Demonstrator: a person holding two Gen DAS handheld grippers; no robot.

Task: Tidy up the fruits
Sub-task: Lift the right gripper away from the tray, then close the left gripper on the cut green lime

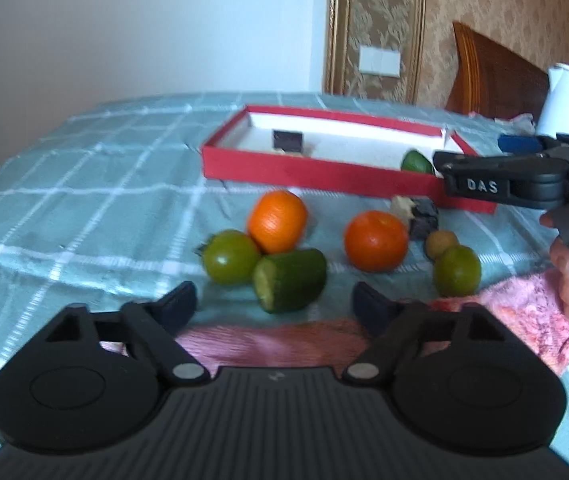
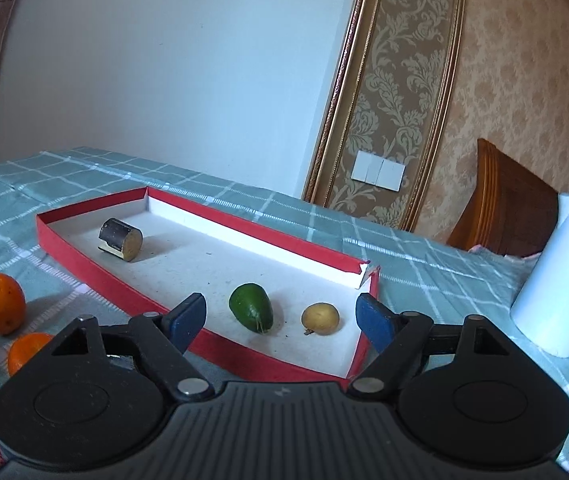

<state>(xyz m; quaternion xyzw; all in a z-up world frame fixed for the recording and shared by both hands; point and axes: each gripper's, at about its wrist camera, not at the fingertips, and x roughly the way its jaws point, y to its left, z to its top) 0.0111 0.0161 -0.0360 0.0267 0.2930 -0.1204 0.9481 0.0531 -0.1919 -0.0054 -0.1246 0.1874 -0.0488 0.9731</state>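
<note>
From the left wrist, the left gripper hangs released, empty, over a checked teal bedspread. Just beyond its fingertips lie a cut green fruit piece, a green tomato touching it, and two oranges. A smaller green fruit lies toward the right edge. The red tray sits behind them.

From the right wrist, the right gripper is spread, grasping nothing, over the red tray's near right corner. Inside lie a green fruit, a small yellow-brown fruit beside it, and a dark cylinder toward the far left corner.
</note>
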